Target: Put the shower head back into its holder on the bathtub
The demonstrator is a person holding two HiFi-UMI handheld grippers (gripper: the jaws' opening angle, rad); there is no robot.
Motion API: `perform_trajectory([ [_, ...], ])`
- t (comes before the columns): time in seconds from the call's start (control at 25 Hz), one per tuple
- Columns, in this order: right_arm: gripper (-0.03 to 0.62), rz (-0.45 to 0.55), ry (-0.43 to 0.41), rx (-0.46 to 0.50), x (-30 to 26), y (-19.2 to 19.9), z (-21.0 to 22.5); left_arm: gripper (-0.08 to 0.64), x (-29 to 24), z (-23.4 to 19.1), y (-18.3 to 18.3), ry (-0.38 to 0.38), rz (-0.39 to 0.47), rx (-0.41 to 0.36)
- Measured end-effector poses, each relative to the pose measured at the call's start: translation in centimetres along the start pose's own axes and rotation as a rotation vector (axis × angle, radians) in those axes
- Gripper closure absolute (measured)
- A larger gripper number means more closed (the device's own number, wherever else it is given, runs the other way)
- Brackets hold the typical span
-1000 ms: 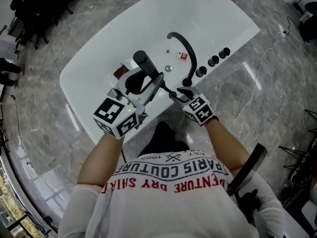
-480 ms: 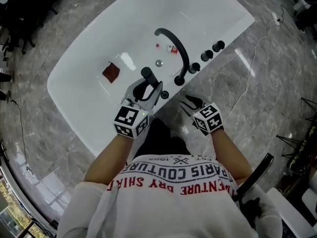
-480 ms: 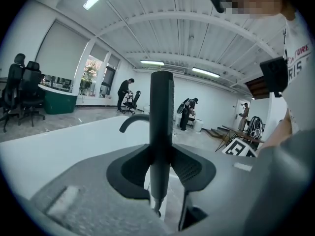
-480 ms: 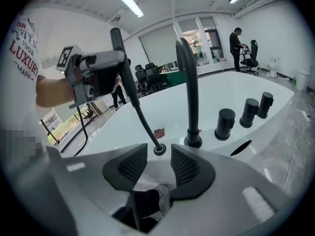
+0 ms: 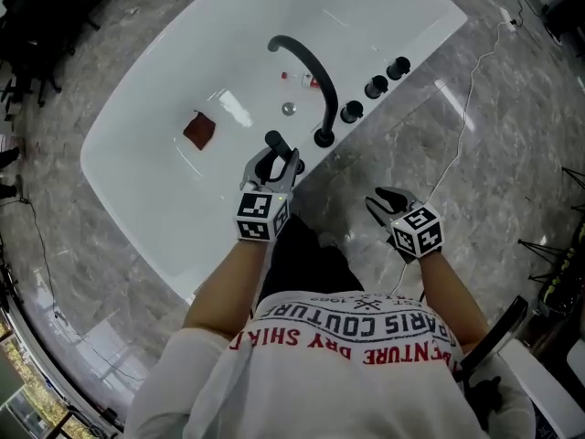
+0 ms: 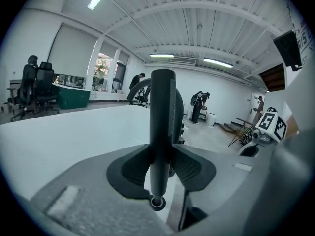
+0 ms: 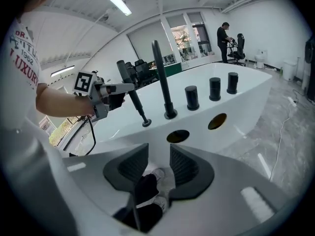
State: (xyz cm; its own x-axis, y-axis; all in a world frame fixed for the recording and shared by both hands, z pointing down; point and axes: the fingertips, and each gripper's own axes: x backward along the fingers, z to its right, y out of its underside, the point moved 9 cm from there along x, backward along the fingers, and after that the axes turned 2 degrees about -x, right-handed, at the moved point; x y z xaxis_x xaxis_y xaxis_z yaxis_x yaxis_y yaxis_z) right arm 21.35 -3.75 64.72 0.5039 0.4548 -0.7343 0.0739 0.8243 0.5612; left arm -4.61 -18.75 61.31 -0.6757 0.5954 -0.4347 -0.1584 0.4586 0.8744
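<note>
Our left gripper (image 5: 272, 165) has its jaws clamped on the shower head (image 6: 162, 107), tip at the holder (image 7: 146, 123); tilted, it may jam. The right gripper (image 7: 158, 168) has empty jaws, now closing.

The shirt (image 5: 347, 326) carries black "PARIS COUTURE" above red "DRY SHIR" (both upside down in the head view); the right gripper view shows "LUXUR" and "1962" on it.

Spout (image 5: 306, 67), knobs (image 5: 376, 87) along tub rim (image 5: 434, 44)
</note>
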Motion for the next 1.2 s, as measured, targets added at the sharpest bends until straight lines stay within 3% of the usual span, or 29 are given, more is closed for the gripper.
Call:
perform_trajectory([
  [0.36,0.466,-0.025,0.006,-0.083,2.8,4.4,1.9,0.423,-0.6,0.6,4.5,-0.066,0.008,-0.017],
  [0.64,0.474,-0.003,0.01,-0.111,3.7,5.0,2.4,0.414,-1.2,2.2,6.3,-0.076,-0.04,-0.122],
  [0.84,0.474,0.016,-0.031,-0.089,3.3,4.2,1.2,0.403,-1.5,2.2,6.1,-0.087,-0.073,-0.071],
  [0.96,0.495,0.055,-0.055,-0.044,3.6,2.4,0.1,0.382,0.4,2.5,5.4,-0.098,-0.07,-0.031],
  [1.12,0.593,0.168,-0.129,0.128,4.3,-2.5,-3.7,0.387,6.8,3.5,1.9,-0.141,-0.029,0.039],
  [1.16,0.592,0.193,-0.172,0.179,4.9,-3.6,-5.0,0.417,8.4,4.4,0.8,-0.107,-0.014,0.052],
  [1.2,0.592,0.21,-0.214,0.231,5.5,-4.6,-6.4,0.499,9.9,5.6,-0.1,-0.052,-0.009,0.055],
])
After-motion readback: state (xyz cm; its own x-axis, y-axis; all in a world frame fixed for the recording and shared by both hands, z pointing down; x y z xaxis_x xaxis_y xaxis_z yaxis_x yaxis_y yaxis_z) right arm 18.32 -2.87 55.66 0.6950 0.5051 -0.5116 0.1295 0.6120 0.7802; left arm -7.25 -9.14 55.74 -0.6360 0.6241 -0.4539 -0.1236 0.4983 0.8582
